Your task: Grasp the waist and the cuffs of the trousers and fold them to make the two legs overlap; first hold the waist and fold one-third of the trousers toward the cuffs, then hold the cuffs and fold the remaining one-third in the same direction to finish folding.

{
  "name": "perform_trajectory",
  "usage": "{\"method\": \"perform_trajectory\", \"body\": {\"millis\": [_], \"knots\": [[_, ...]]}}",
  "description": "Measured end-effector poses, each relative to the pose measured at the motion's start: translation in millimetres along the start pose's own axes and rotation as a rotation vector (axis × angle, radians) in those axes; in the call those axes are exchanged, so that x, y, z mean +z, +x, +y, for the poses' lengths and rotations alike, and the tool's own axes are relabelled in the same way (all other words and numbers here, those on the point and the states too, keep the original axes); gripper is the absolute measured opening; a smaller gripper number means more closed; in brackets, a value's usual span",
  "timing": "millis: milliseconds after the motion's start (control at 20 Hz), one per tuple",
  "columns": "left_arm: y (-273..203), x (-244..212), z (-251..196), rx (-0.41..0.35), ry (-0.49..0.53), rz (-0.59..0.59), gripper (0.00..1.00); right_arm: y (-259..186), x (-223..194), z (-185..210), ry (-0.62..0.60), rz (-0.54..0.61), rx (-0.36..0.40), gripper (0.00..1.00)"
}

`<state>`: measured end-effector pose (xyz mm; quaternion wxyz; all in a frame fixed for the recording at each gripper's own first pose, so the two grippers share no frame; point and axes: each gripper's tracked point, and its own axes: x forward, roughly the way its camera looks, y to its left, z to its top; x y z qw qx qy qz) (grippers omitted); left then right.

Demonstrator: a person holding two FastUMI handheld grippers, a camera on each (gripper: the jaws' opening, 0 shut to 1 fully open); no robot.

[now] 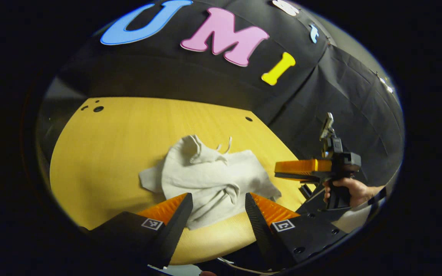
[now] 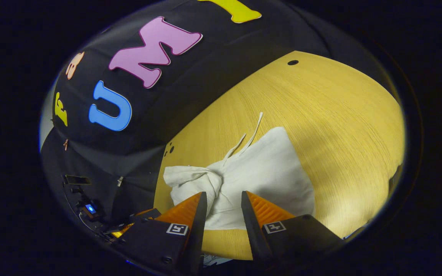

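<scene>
On the wooden table (image 1: 102, 153), the pale drawstring trousers (image 1: 209, 180) are lying crumpled near the middle, no fold looking done yet, by my judgement; the whole sequence is waiting. I am hovering my left gripper (image 1: 218, 207) and right gripper (image 2: 223, 205) just above the cloth, fingers apart, gripping nothing. My hand (image 1: 349, 191) is holding the right gripper level beside the heap.

Left gripper (image 1: 218, 204): fingers spread apart, above the near edge of the crumpled pale trousers (image 1: 209, 180) on the wooden table (image 1: 106, 153). Right gripper (image 1: 305, 170): held by a hand (image 1: 353, 190), just right of the trousers.
</scene>
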<state>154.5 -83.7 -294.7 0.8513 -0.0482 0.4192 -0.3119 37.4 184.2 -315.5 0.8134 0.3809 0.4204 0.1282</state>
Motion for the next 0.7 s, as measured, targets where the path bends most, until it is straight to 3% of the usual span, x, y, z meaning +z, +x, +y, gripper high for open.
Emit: {"method": "perform_trajectory", "body": {"millis": [300,700], "knots": [[-23.7,43.8,23.7,0.083,-0.086,-0.179,0.88,-23.1,22.9,22.6,0.008,-0.076,0.054,0.56],[-39.9,30.9,46.1,0.096,-0.275,-0.231,0.88,-44.1,20.3,43.7,-0.105,-0.083,0.08,0.56]]}}
